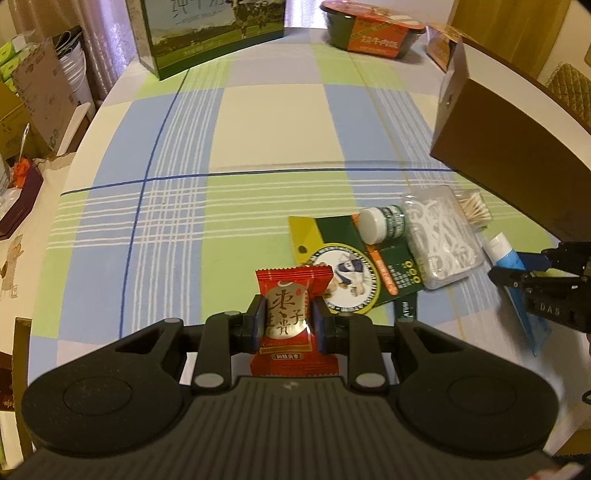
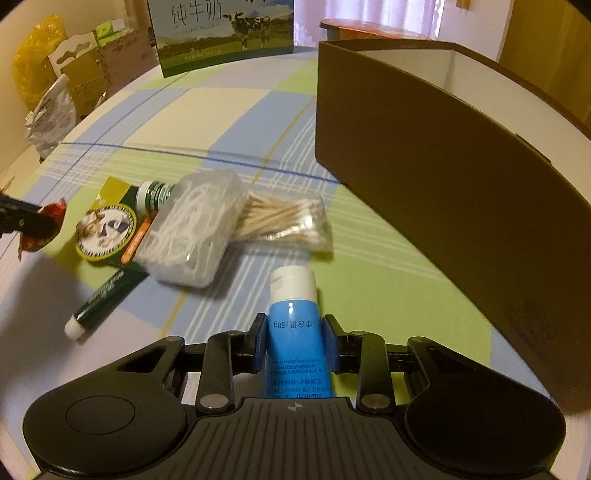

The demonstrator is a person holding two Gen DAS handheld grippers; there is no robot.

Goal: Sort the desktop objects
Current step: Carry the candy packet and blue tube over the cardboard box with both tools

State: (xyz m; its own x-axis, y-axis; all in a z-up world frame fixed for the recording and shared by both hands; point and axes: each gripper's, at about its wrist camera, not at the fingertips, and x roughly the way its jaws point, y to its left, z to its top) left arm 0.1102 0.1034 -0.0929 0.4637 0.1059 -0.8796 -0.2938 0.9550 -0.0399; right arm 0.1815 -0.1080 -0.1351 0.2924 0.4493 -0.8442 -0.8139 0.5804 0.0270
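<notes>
Left gripper (image 1: 289,325) sits closest to its lens, blue pads clamped tight on both sides of a red snack packet (image 1: 291,314), crinkly foil with a gold oval label and serrated top edge, held clear above the table, likely for carrying to a sorting spot. Right gripper (image 2: 298,343) is likewise closed on a blue hand cream tube (image 2: 295,325), smooth soft plastic with a white flip cap pointing away from the lens; pads press on the tube body below the cap, a sensible grip since the body gives a little and the cap end stays free. Tube looks lifted or tilting up off the checked tablecloth (image 1: 258,122), cannot tell if its tail touches. Remaining task things lie in 1 cluster between the 2 grippers: clear rigid floss pick box (image 2: 192,229) full of white picks, cotton swab bag (image 2: 284,221) in thin crinkly film just beside it, small green jar (image 2: 153,194) with white lid on its side, resting on a flat green-yellow card pack (image 2: 107,229), and a dark green lip balm stick (image 2: 103,299) slightly apart. Brown cardboard box (image 2: 443,173), open top, white inside, stands right of the cluster, probably the bin for these. Milk carton box (image 2: 225,33) and instant meal bowl (image 1: 373,33) stand at the far edge, well apart.
</notes>
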